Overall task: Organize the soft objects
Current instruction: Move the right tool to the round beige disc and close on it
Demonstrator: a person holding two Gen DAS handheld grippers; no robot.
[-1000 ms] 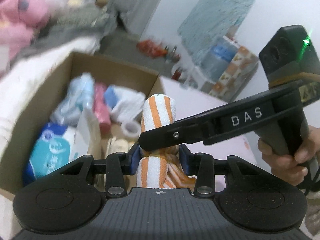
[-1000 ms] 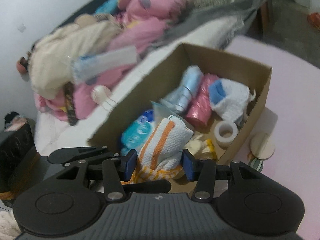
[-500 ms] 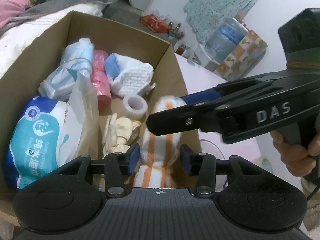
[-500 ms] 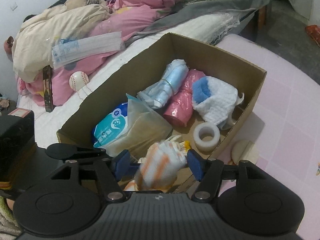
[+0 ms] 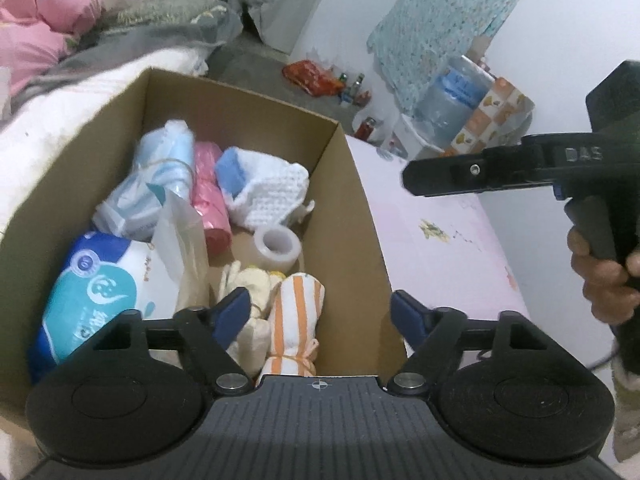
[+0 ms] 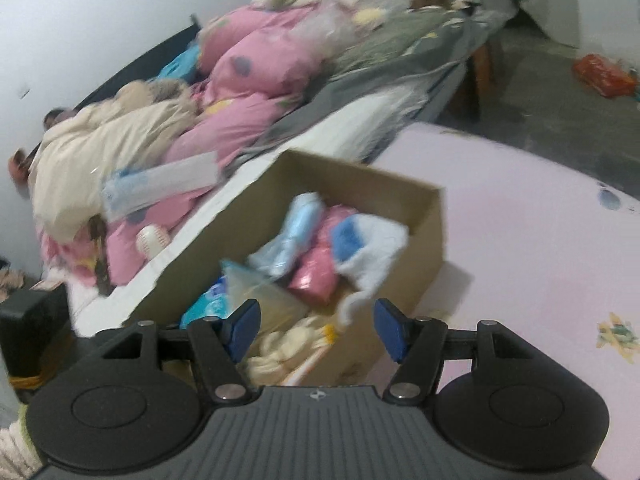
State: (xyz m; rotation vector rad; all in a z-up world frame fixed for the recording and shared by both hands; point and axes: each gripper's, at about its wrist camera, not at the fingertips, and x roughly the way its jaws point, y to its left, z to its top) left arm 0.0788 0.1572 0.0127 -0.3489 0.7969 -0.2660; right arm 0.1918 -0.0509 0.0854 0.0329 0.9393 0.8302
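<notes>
Striped roll (image 5: 298,320) lying in box (image 5: 352,216) near corner, long axis along left claw (image 5: 320,314), just below and between its wide-open empty jaws; right claw (image 6: 316,328) also wide open, empty, farther off.

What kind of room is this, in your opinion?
Most likely a lived-in bedroom: a bed piled with pink bedding, a cardboard box of soft things beside it, and a large water bottle against the wall.
</notes>
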